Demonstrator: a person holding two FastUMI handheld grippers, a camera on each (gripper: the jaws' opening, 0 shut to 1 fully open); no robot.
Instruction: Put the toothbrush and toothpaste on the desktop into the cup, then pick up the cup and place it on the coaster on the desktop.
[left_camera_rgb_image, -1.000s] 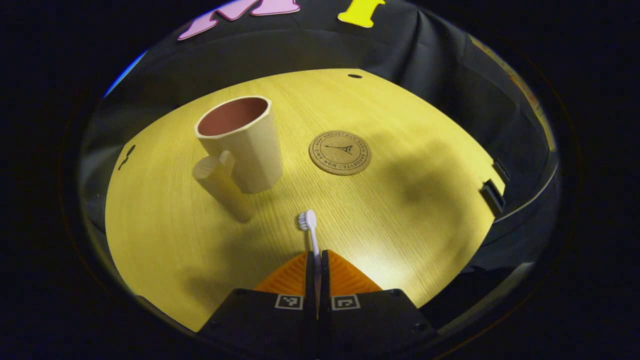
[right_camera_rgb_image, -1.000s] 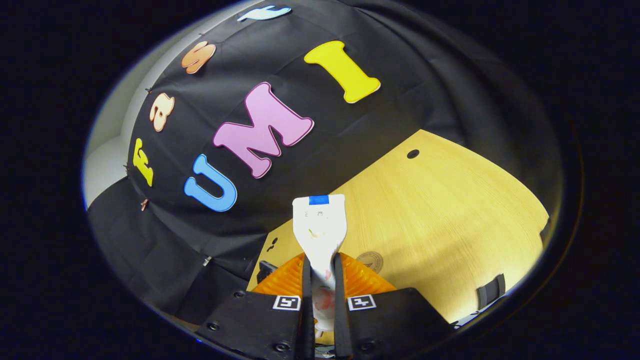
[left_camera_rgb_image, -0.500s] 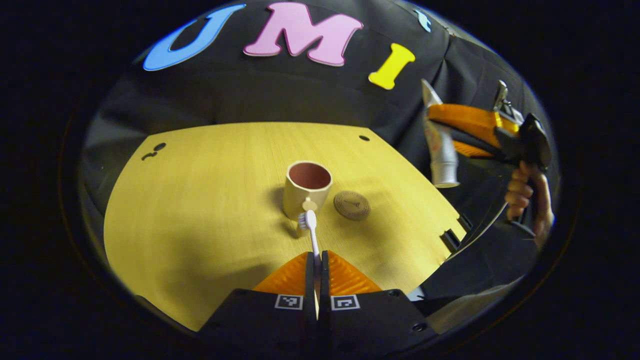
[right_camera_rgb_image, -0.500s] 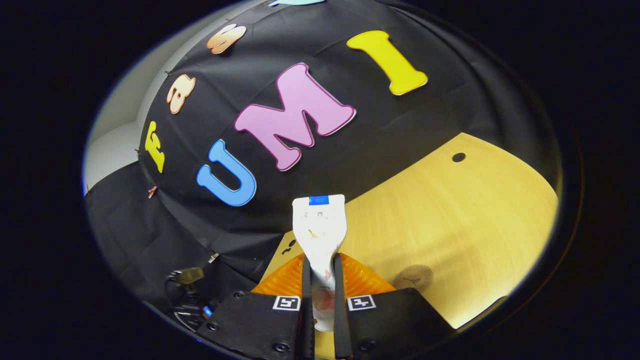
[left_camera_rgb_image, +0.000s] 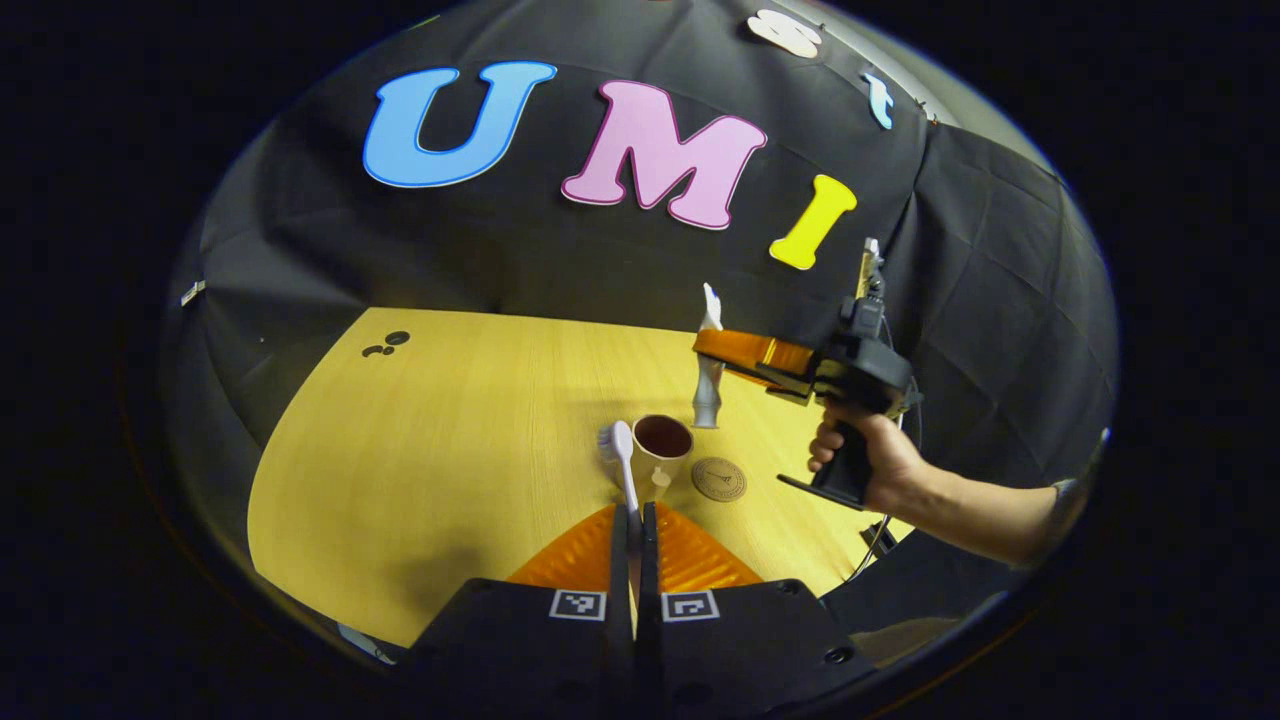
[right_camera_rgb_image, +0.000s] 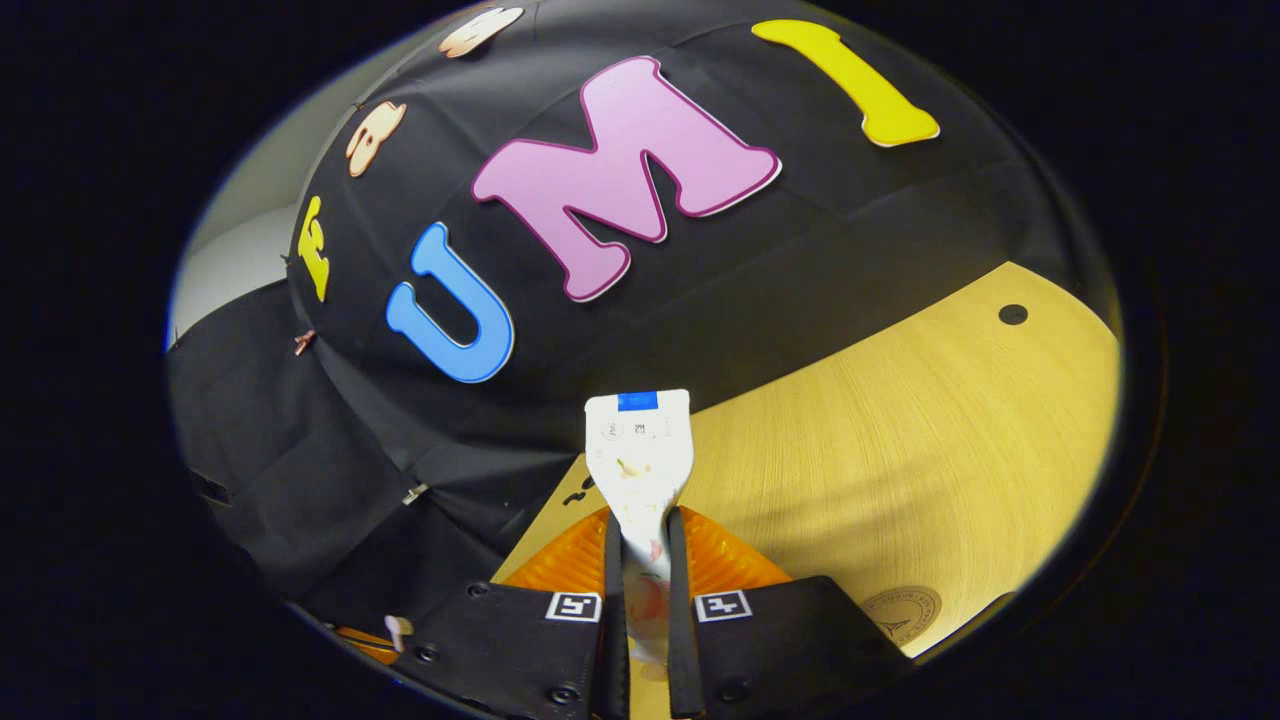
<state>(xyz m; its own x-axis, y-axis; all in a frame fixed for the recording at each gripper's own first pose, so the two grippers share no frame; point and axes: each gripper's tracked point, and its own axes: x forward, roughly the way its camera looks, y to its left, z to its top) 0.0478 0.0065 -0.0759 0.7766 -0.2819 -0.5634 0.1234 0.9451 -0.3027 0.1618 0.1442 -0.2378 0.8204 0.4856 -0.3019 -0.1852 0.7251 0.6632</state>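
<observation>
The left claw is clamped on the thin white toothbrush, whose handle is hidden between the orange fingers; its bristled head juts ahead, overlapping the beige cup with a dark pink inside. The cup stands on the yellow wooden bench beside the round cork coaster, toward its right edge. The right claw grips the white toothpaste tube, cap end hidden, above the cup.

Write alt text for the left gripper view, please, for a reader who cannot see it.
The left tongs grip a white toothbrush, head up, over a yellow table. Beyond, the right tongs, held by a hand, hang a toothpaste tube cap-down near a cup beside a round coaster.
</observation>
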